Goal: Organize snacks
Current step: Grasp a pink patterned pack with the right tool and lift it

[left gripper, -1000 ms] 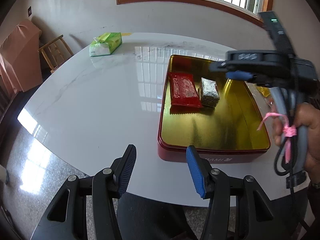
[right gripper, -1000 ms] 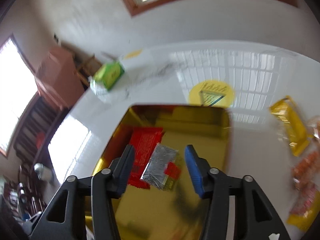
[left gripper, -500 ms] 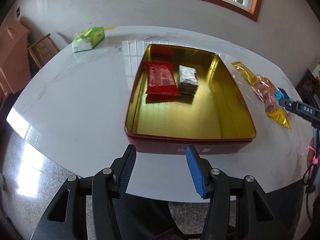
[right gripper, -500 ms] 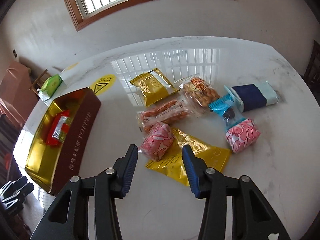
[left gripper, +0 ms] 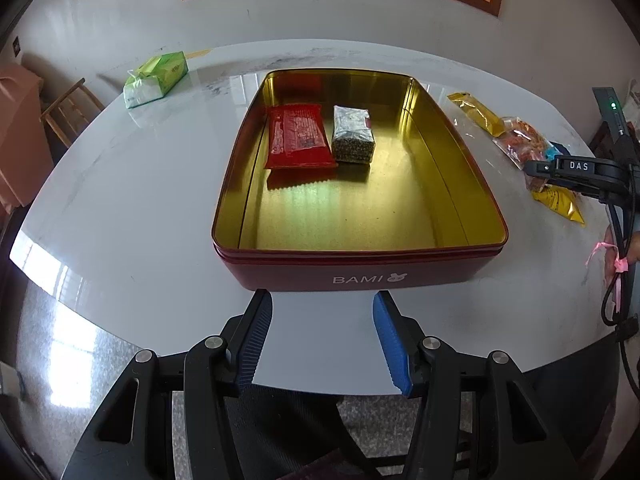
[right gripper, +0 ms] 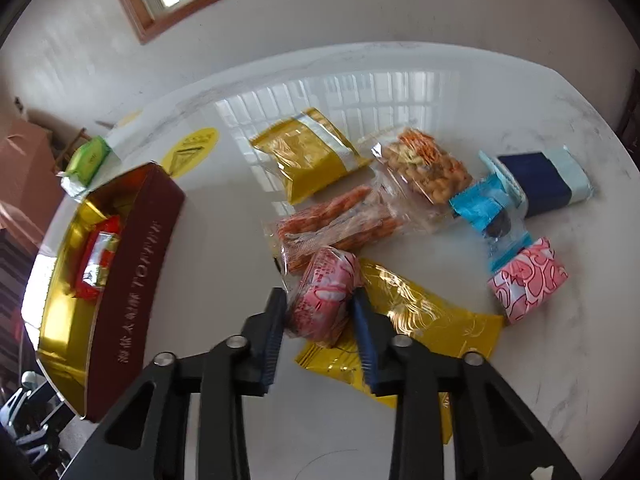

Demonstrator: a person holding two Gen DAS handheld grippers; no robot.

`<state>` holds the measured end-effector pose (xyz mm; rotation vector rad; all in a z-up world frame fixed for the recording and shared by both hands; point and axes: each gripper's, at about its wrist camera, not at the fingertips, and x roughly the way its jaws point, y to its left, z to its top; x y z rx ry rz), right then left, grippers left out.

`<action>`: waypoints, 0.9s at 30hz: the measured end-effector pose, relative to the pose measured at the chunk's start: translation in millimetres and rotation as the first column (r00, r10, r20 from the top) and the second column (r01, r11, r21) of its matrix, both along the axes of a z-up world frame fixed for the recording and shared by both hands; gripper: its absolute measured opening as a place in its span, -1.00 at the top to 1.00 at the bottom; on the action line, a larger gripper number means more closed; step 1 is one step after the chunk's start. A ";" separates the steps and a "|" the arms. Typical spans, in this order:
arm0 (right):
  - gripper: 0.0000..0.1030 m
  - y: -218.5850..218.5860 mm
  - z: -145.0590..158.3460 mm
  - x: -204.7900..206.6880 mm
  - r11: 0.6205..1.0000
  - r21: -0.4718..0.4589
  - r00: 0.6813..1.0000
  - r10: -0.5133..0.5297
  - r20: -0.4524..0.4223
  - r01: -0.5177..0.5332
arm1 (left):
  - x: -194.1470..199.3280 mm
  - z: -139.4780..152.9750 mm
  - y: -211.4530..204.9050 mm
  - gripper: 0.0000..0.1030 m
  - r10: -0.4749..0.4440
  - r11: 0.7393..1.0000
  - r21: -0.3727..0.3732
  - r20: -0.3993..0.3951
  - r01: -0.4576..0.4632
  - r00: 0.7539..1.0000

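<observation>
Pink snack (right gripper: 323,294) pinched by right gripper (right gripper: 318,330) | left gripper (left gripper: 322,344) spread, empty | only left view: tin (left gripper: 360,270) floor

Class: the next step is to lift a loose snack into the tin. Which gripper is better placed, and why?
Right. The right gripper has its jaws on either side of the pink snack. The left gripper hangs open and empty in front of the tin, away from the loose snacks.
</observation>
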<state>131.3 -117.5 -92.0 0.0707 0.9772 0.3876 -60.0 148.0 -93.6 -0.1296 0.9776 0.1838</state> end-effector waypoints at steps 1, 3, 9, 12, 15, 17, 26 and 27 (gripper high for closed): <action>0.57 -5.6 3.6 -3.6 1.000 0.022 1.000 -0.001 0.016 0.000 | 0.2 0.8 -0.7 -0.04 -0.001 1.000 0.002 0.001 0.001 1.000; 0.58 -20.8 11.1 -10.3 0.998 0.064 0.999 -0.014 0.034 0.012 | 0.4 4.4 -3.3 -0.04 -0.009 1.000 0.010 0.005 0.009 1.000; 0.58 -115.0 37.2 -44.1 0.979 0.148 0.984 -0.155 0.091 0.141 | -0.9 22.3 -23.6 -0.05 -0.077 0.995 0.068 0.051 0.074 0.996; 0.58 -166.4 35.5 -53.5 0.965 0.101 0.961 -0.251 0.113 0.240 | 5.1 28.1 -45.1 -0.05 -0.178 0.983 0.056 0.057 0.175 0.982; 0.58 -209.2 23.2 -57.3 0.941 0.074 0.936 -0.337 0.102 0.330 | 13.2 38.8 -72.7 -0.05 -0.302 0.953 0.031 0.075 0.300 0.950; 0.58 -232.2 12.4 -58.7 0.927 0.056 0.922 -0.375 0.099 0.372 | 24.7 47.3 -92.4 -0.05 -0.383 0.923 0.004 0.080 0.384 0.920; 0.58 -258.5 -18.4 -50.5 0.910 0.045 0.903 -0.415 0.109 0.413 | 108.2 70.1 -189.2 -0.17 -0.648 0.747 -0.124 0.086 0.653 0.757; 0.58 -263.9 -18.2 -51.0 0.909 0.051 0.902 -0.417 0.111 0.414 | 117.1 70.6 -202.4 -0.17 -0.670 0.731 -0.106 0.081 0.674 0.738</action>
